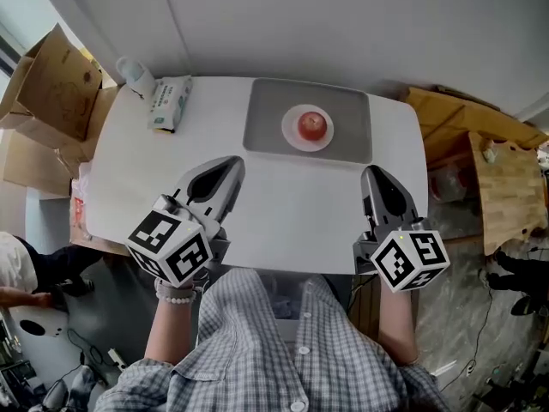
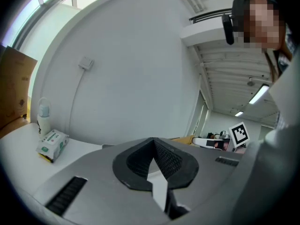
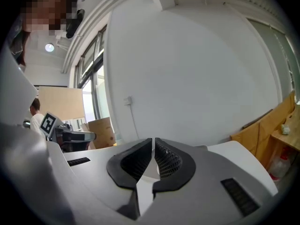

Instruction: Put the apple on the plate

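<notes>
A red apple [image 1: 313,125] sits on a small white plate [image 1: 292,136], which rests on a grey mat [image 1: 266,131] at the far middle of the white table [image 1: 292,213]. Both grippers hang over the table's near part, well short of the plate. My left gripper [image 1: 233,163] is shut with nothing in it; in the left gripper view its jaws [image 2: 153,139] meet at the tips. My right gripper [image 1: 373,172] is also shut and empty, its jaws [image 3: 153,139] closed together. Neither gripper view shows the apple or the plate.
A green-and-white tissue pack [image 1: 170,101] and a small bottle [image 1: 133,74] stand at the table's far left corner. Cardboard boxes [image 1: 56,84] are on the floor to the left, wooden furniture [image 1: 506,187] to the right.
</notes>
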`<act>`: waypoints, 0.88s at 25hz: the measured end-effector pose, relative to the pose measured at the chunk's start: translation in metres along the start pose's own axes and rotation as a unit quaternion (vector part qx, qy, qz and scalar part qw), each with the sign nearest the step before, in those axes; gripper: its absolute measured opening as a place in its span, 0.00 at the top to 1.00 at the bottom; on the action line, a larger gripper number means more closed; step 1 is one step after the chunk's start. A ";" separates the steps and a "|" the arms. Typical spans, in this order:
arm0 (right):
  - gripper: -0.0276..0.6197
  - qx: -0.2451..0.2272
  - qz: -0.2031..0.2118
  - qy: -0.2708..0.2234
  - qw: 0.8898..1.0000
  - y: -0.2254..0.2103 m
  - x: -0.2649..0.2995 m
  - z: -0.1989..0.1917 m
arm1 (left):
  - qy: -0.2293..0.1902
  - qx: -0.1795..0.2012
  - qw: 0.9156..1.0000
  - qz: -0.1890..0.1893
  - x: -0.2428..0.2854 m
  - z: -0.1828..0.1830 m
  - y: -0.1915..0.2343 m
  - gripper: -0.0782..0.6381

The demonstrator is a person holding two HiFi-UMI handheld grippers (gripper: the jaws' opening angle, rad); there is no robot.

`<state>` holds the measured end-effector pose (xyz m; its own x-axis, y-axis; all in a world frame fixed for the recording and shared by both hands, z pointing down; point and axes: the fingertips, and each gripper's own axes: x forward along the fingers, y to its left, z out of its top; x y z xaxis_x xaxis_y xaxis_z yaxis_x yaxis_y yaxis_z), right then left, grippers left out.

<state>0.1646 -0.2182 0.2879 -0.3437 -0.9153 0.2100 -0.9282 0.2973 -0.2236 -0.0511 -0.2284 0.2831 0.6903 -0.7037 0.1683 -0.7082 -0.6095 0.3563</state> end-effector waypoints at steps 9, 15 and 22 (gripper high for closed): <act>0.91 0.001 -0.006 -0.035 0.999 0.012 -0.021 0.012 | -0.008 0.026 1.000 0.009 -0.022 -0.001 -0.012 0.88; 0.91 -0.002 -0.004 -0.037 0.999 0.021 -0.027 0.012 | -0.008 0.001 1.000 -0.022 -0.021 -0.004 -0.024 0.88; 0.91 -0.004 -0.003 -0.037 0.999 0.021 -0.031 0.010 | -0.012 -0.013 0.999 -0.037 -0.020 -0.005 -0.032 0.88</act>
<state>0.1569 -0.1859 0.2676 -0.3265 -0.9347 0.1406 -0.9317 0.2931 -0.2147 -0.0419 -0.1927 0.2731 0.7363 -0.6661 0.1188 -0.6513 -0.6501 0.3913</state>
